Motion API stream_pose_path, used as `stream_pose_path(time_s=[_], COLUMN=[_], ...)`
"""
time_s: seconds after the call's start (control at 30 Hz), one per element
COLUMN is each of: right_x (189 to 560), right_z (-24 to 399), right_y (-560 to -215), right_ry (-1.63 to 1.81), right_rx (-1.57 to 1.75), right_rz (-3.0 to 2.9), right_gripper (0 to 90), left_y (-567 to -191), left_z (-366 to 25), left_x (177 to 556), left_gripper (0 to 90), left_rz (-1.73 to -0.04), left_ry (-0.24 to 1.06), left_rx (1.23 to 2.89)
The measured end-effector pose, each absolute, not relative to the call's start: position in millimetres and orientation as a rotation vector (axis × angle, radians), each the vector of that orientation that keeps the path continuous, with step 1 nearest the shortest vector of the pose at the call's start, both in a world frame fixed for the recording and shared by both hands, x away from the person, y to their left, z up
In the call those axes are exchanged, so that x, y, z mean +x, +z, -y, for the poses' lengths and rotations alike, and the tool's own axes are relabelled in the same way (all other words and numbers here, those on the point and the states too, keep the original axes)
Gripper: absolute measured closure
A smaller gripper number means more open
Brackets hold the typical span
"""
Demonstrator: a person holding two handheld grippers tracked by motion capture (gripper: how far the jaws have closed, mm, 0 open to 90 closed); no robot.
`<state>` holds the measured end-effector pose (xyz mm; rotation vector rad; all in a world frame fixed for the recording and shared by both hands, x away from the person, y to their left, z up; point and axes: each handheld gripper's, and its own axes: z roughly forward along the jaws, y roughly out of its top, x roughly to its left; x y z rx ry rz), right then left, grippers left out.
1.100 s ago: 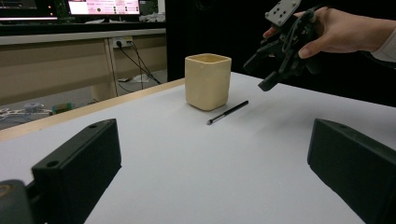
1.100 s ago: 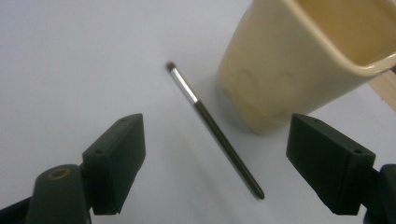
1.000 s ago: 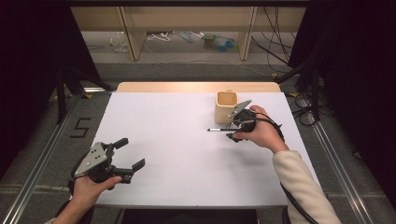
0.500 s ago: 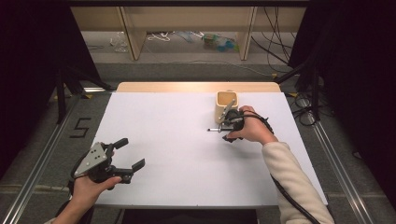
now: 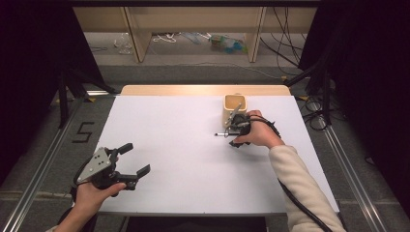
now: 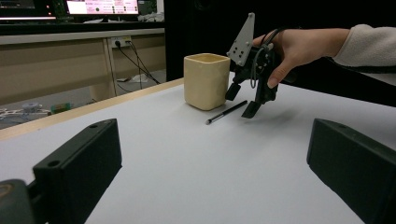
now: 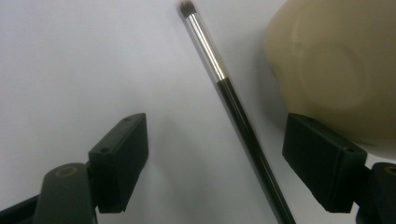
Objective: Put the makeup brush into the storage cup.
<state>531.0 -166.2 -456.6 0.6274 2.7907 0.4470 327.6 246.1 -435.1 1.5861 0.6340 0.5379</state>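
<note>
- Black brush (image 7: 236,109) lies flat on counter (image 5: 183,145), at 7 o'clock of cream cup (image 5: 233,107).
- Right tool (image 7: 217,161) is held wide open, jaws straddling the handle, nothing gripped; pickup is judged imminent.
- Left tool (image 5: 133,162) is parked open, empty.

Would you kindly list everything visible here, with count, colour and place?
Brush: one, black handle with silver ferrule, lying flat on the table beside the cup, between the open jaws of the right claw.
Cup: one, cream, upright at the table's far right.
Table: one, white top with a wooden far edge.
Floor marking "5": one, black, left of the table.
Right claw: one, black, open, lowered over the brush.
Left claw: one, black with grey plate, open, near left.
</note>
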Motion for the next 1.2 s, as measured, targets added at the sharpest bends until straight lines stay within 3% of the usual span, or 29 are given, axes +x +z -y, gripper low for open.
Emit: stream_pose_path(time_s=[1.2], right_x=[543.7], right_z=[169.8], right_y=[-465.4], right_ry=[0.509], right_rx=[0.700], right_rz=[-2.864], right_gripper=[28.4], left_y=[-435.3], left_z=[-245.8], left_x=[327.2], left_gripper=[2.9], left_rz=[-0.633], left_ry=[0.536], left_rx=[1.588])
